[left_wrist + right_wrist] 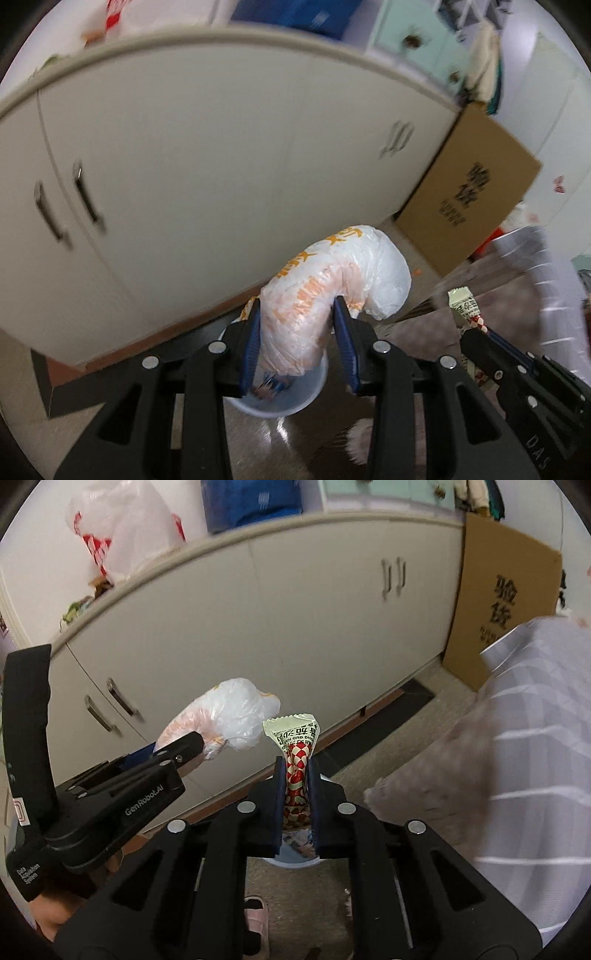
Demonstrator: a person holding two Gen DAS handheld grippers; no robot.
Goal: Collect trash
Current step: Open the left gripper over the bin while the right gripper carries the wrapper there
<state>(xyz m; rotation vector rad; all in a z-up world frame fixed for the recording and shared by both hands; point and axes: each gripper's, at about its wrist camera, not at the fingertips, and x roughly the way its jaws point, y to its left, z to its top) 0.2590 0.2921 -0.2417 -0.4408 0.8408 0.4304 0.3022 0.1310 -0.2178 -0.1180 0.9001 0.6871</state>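
Your left claw (299, 343) is gripping a crumpled white plastic bag with orange print (332, 273). Its blue pads (253, 350) are standing partly apart with the bag bunched between them and pressing against both. The bag is rising out past the fingertips toward twelve o'clock in the left wrist view and bulging toward one o'clock.

Your right claw (297, 782) is clamping a red-and-cream patterned snack wrapper (297, 749). The jaws are nearly together, with only the flattened wrapper between them. The wrapper's pale green crimped end is sticking up at twelve o'clock, beyond the fingertips.

Both pieces of trash are hanging above a pale round bin (291, 402), whose rim is showing directly beneath each claw. In the left wrist view the bag's lower end is sitting over the bin opening, and some blue-and-red item is lying inside; what it is cannot be told.

In the right wrist view your left claw is appearing at nine o'clock of the wrapper, just beside it, the bag almost touching the wrapper's top.

A cream cabinet with metal handles (258, 627) is filling the background. A cardboard box (506, 605) is leaning at two o'clock. A striped sleeve (535, 738) is covering three o'clock.
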